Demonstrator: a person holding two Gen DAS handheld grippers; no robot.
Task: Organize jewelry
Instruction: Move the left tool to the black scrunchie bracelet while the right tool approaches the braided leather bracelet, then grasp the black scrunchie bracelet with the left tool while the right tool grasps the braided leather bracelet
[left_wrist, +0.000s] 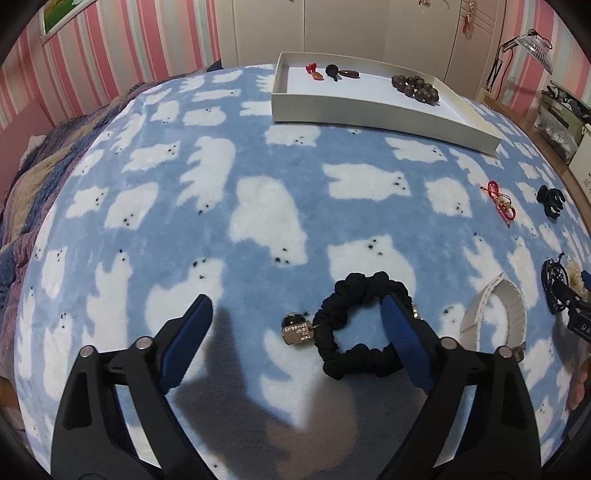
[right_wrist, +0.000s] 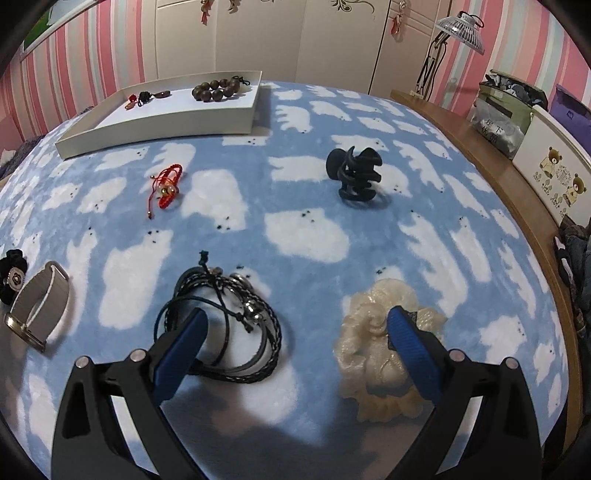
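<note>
On the blue bear-print blanket (left_wrist: 258, 155) lies a black scrunchie (left_wrist: 354, 354) with a gold tag. My left gripper (left_wrist: 295, 301) stands open over it, its right finger resting in the scrunchie's loop and the left finger well clear. My right gripper (right_wrist: 297, 315) is open too: its left finger lies over a bundle of black cord bracelets (right_wrist: 255, 332), its right finger over a cream scrunchie (right_wrist: 365, 354). Beyond them sit a black claw clip (right_wrist: 354, 177), a red string bracelet (right_wrist: 166, 188) and a grey strap (right_wrist: 37, 310). The white tray (right_wrist: 159, 122) holds a brown bead bracelet (right_wrist: 218, 88) and small charms (right_wrist: 147, 96).
The tray (left_wrist: 388, 110) lies at the blanket's far side. A wooden bed edge (right_wrist: 480, 155) runs along the right, with a bear-printed box (right_wrist: 554, 173) and bags behind it. A striped quilt (left_wrist: 22, 184) is bunched up on the left. White wardrobe doors stand at the back.
</note>
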